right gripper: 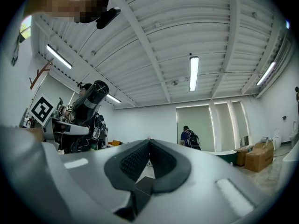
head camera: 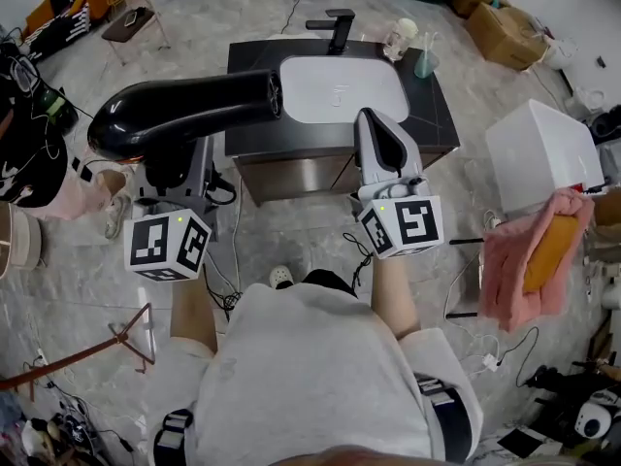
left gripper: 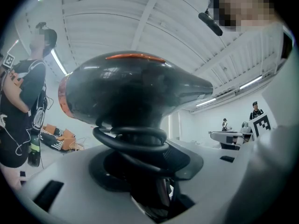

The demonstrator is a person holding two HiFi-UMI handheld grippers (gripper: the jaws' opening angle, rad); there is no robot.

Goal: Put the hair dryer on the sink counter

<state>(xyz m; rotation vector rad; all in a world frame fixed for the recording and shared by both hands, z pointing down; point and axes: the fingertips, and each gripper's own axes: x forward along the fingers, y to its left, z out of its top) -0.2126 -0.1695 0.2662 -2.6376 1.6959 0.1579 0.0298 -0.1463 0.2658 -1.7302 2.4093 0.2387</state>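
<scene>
The black hair dryer hangs in the air left of the sink counter, its nozzle pointing right toward the white basin. My left gripper is shut on its handle from below. In the left gripper view the dryer body fills the frame, with its black cord coiled round the handle between my jaws. My right gripper is raised in front of the counter's front edge, shut and holding nothing; its pads meet at the tip.
A black faucet stands behind the basin, with a cup and a green bottle at the counter's back right. A white box and a pink towel sit to the right. Cables lie on the floor.
</scene>
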